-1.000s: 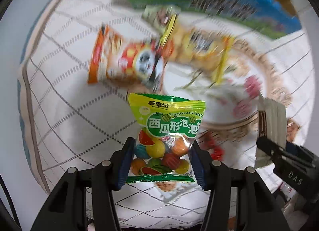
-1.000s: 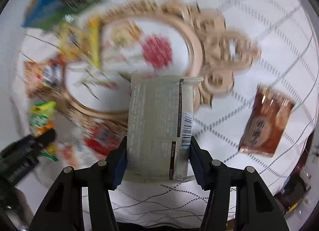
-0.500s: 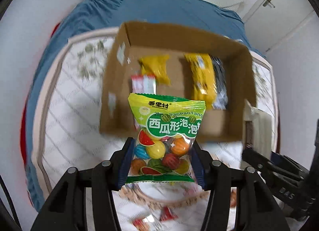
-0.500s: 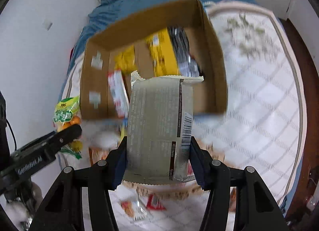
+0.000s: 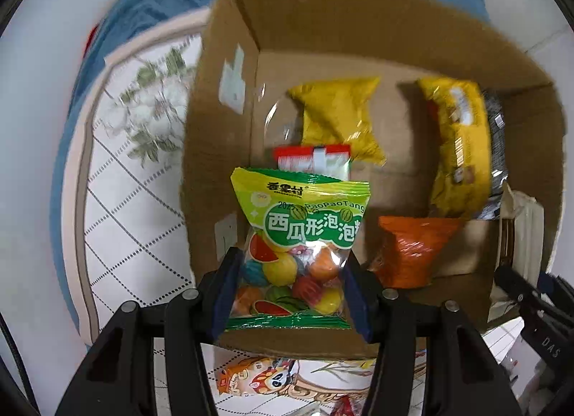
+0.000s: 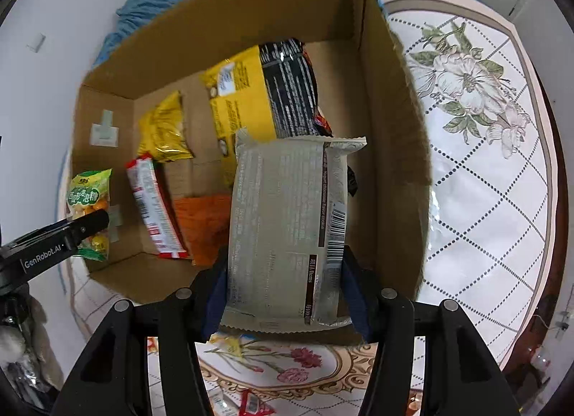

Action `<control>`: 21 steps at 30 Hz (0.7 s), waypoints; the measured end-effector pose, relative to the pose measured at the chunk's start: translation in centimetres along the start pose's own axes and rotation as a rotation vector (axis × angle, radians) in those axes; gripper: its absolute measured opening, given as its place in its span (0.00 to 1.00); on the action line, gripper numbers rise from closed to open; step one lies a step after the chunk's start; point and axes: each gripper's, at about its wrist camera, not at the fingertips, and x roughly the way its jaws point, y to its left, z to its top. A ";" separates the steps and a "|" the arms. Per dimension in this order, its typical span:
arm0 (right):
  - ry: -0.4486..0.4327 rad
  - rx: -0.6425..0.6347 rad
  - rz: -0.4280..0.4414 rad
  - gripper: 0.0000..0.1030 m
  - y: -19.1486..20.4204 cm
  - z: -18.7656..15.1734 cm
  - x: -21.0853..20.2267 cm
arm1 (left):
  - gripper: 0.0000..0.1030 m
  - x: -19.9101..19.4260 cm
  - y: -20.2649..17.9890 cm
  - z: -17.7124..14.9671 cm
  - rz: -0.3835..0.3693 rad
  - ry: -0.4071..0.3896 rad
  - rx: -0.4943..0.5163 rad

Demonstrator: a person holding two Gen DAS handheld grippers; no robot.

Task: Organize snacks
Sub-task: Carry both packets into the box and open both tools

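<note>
Quilted floral cloth [image 6: 484,179] lies under a cardboard box [image 6: 391,129]. Over the box's left side, the left hand-held gripper [image 5: 292,283] pinches a green candy bag [image 5: 299,233]. Over its right side, the right hand-held gripper [image 6: 287,290] pinches a grey cookie pack [image 6: 287,229].

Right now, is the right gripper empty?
No, the right gripper is clamped on a beige cookie packet held over the cardboard box.
</note>
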 end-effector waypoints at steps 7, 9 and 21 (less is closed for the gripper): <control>0.056 -0.048 -0.040 0.92 1.6 0.7 2.6 | 0.80 1.8 0.4 0.0 -0.019 0.020 -0.023; 0.055 -0.044 -0.031 0.92 1.9 0.8 2.5 | 0.80 1.7 0.5 -0.1 -0.024 0.013 -0.027; -0.043 -0.031 -0.066 0.96 2.1 -0.2 0.0 | 0.82 -3.0 0.0 -2.7 -0.060 -0.158 -0.019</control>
